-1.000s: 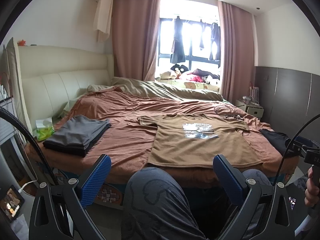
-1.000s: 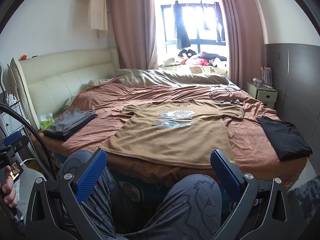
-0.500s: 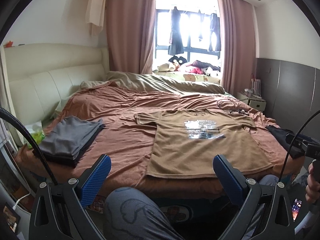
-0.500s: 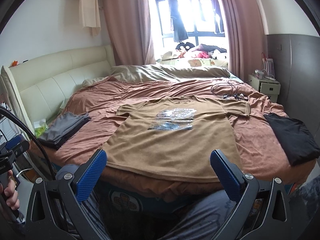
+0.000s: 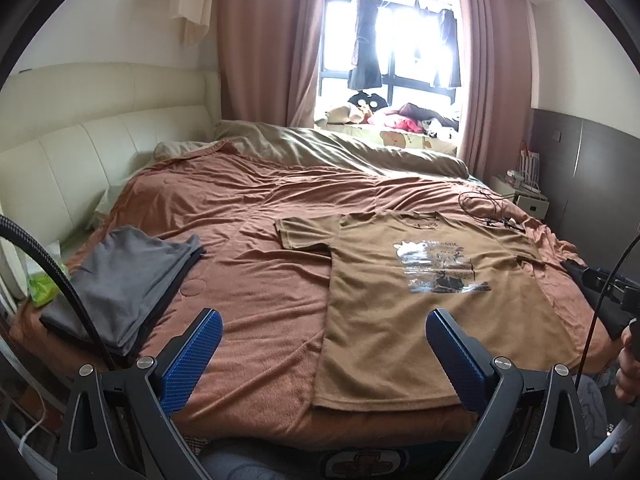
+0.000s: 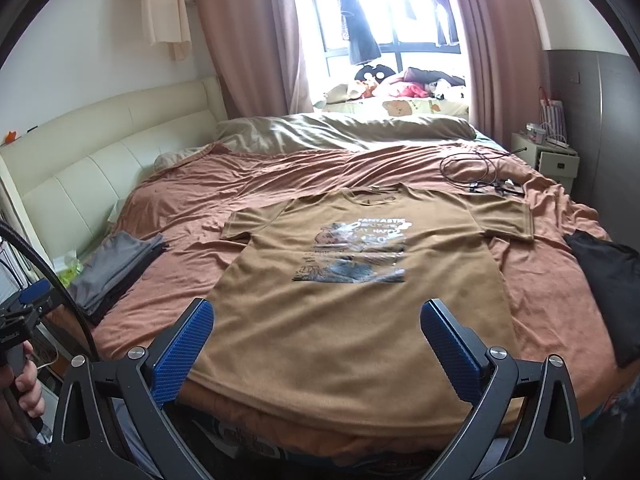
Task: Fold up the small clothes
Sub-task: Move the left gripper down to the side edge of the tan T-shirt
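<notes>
**Browns, greys and blue in the bedroom**

A tan cotton T-shirt (image 6: 360, 320) bears a black, white and silver print. The rust-brown bedspread (image 5: 248, 216) is plain (the headboard is cream). Folded clothes (image 5: 120, 276) are grey; another garment (image 6: 608, 280) black. Gripper pads (image 6: 180, 348) are textured blue.

Right gripper (image 6: 316, 344), black frame with blue textured pads (image 6: 182, 350), jaws wide apart, nothing between them, above near hem of brown short-sleeve t-shirt with dark chest print (image 6: 360, 320). T-shirt lies flat, face up, sleeves spread, collar toward window, on rust-brown wrinkled bedspread (image 6: 260, 184). Folded grey garment stack (image 6: 114, 268) at left bed edge, well apart from t-shirt. Black garment (image 6: 608, 276) at right edge, near right sleeve. Black cable coil (image 6: 476, 170) beyond the collar. Cream padded headboard (image 6: 100, 152) at left. Person's hand (image 6: 24, 386) gripping a black handle at far left edge.
</notes>
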### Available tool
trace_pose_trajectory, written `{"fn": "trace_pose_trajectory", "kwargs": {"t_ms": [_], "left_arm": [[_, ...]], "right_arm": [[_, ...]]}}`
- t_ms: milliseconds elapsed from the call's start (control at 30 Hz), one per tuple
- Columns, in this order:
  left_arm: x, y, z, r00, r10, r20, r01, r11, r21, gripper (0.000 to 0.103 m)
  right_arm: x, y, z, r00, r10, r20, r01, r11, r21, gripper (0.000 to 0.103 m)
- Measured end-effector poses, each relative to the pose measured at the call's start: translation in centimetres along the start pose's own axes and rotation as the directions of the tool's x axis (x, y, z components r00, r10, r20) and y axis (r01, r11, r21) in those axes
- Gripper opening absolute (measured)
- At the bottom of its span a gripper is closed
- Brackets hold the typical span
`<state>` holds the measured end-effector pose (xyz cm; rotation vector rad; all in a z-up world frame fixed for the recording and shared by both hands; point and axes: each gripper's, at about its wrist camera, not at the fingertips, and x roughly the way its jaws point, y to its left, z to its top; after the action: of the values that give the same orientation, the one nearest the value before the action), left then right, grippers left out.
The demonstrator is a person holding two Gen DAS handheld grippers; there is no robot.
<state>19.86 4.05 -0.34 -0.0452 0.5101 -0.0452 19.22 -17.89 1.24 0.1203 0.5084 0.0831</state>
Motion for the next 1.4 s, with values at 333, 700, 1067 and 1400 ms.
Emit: {"fn": "trace_pose_trajectory", "kwargs": {"t_ms": [333, 700, 1067, 1400], "left_arm": [[8.2, 3.6, 3.1, 0.998, 0.012, -0.064, -0.015, 0.999, -0.052, 0.102], [16.9, 5.1, 6.3, 0.993, 0.004, -0.121, -0.009, 0.999, -0.043, 0.1], [26.1, 6.6, 9.0, 0.979, -0.02, -0.205, 0.009, 0.998, -0.056, 0.083], [34.7, 7.3, 10.4, 0.958, -0.041, -0.282, 0.026, 0.998, -0.057, 0.081]], "right_arm": [[8.1, -0.9, 4.3, 0.998, -0.011, -0.068, 0.014, 0.999, 0.037, 0.103], [16.0, 0.6, 7.1, 0.986, -0.089, -0.139, 0.095, 0.995, 0.036, 0.103], [22.0, -0.9, 9.6, 0.992, -0.005, -0.128, 0.014, 0.998, 0.069, 0.103], [29.0, -0.7, 11.2, 0.985, 0.016, -0.171, 0.01, 0.989, 0.15, 0.103]]}}
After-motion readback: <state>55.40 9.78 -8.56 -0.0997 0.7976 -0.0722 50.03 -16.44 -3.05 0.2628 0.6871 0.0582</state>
